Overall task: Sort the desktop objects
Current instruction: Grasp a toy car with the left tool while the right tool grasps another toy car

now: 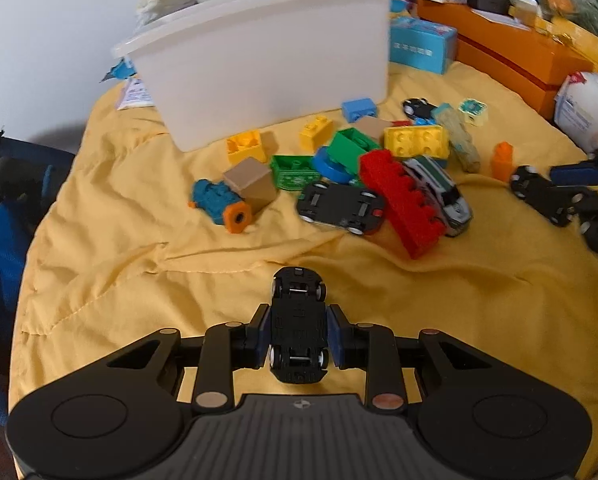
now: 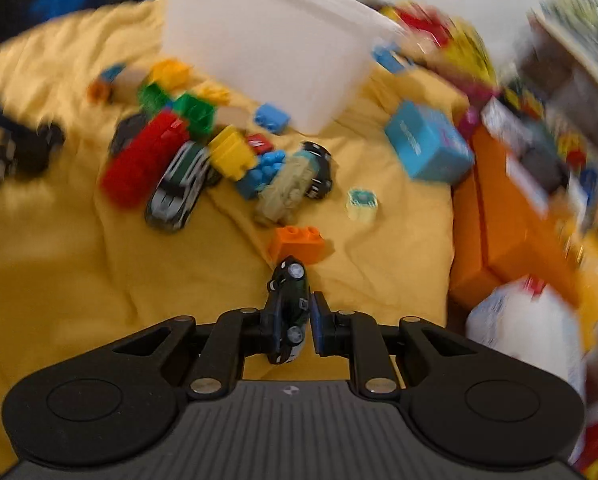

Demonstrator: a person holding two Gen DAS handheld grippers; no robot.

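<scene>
Bin: white tub (image 1: pixel 259 56) at the back left of the yellow cloth (image 1: pixel 139 240), standing upright.
Left tool: left tool (image 1: pixel 298 338) nearly closed, pads gripping a black toy car (image 1: pixel 298 320) belly-up, held above the cloth.
Pile: red brick (image 1: pixel 403 200), green brick (image 1: pixel 351 148), yellow brick (image 1: pixel 417 142) and an upturned car (image 1: pixel 341 206) heaped just in front of the tub.
Right tool: right tool (image 2: pixel 295 330) clamped tight on a dark green car (image 2: pixel 289 312), tipped on its side.
Beside it: orange brick (image 2: pixel 297 242) just beyond that car's nose.
</scene>
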